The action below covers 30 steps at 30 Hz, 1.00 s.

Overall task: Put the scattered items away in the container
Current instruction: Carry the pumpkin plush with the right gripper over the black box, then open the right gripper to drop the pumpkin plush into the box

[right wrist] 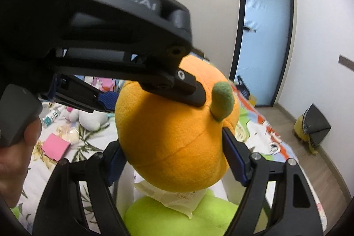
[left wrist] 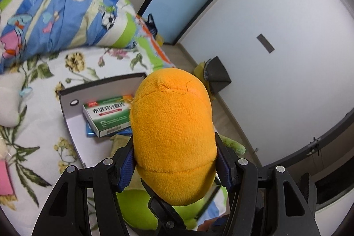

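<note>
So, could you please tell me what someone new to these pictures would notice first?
The big orange plush fruit fills the middle of both views, squeezed between the fingers of the left gripper and the right gripper at once. Behind it in the left wrist view, a grey container on the floral bedsheet holds a green-and-white medicine box. A lime-green plush lies beneath.

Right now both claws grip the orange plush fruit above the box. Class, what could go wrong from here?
1. Both the left claw and right claw squeeze the orange plush fruit; if they pull apart, it could slip or tear.
2. The grey box already holds a medicine carton and a green plush, so the fruit may not fit and could roll onto the bedsheet.
</note>
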Tool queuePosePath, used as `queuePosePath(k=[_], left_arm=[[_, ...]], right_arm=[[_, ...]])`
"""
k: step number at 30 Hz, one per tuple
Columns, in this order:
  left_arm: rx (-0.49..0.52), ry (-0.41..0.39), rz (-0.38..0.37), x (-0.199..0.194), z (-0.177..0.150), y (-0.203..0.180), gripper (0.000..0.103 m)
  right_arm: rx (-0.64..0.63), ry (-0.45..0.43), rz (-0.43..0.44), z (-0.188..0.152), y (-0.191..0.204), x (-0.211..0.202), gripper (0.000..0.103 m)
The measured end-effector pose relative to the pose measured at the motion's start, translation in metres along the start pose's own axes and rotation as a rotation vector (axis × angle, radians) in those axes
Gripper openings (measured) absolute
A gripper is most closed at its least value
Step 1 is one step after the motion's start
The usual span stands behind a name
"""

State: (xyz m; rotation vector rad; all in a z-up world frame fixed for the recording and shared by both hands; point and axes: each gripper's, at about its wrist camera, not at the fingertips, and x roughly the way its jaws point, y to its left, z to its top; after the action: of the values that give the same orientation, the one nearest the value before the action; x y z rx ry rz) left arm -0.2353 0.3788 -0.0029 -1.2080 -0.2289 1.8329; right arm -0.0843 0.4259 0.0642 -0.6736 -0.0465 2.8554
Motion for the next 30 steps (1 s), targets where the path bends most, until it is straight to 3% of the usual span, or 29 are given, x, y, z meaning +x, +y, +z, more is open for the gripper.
queuePosePath(k=[4,6,16,20,23,28,30], left_arm=[[-0.031,0.032,-0.002,0.022,-0.001,0.018,0.063],[-0.041,0.042,-0.007,0.028,-0.003,0.022,0.063],[-0.048,0.059,-0.018,0.035,-0.011,0.025,0.063],[-0.109,0.085,-0.010,0.034,-0.012,0.033,0.079],[-0.175,0.084,-0.005,0.027,-0.012,0.042,0.082],[-0.212,0.053,-0.040,0.004,-0.015,0.044,0.088],[-0.224,0.047,-0.054,-0.006,-0.015,0.043,0.094]], right_arm=[[0.015,0.066,0.017,0.000,-0.017,0.024,0.079],[0.020,0.097,0.021,0.001,-0.022,0.065,0.079],[0.028,0.132,0.016,-0.035,0.003,0.056,0.085],[0.022,0.118,-0.005,-0.054,-0.019,0.084,0.089],[0.020,0.093,-0.045,-0.049,-0.019,0.074,0.103],[-0.018,0.078,-0.081,-0.038,-0.012,0.055,0.103],[-0.019,0.064,-0.078,-0.034,-0.009,0.047,0.103]])
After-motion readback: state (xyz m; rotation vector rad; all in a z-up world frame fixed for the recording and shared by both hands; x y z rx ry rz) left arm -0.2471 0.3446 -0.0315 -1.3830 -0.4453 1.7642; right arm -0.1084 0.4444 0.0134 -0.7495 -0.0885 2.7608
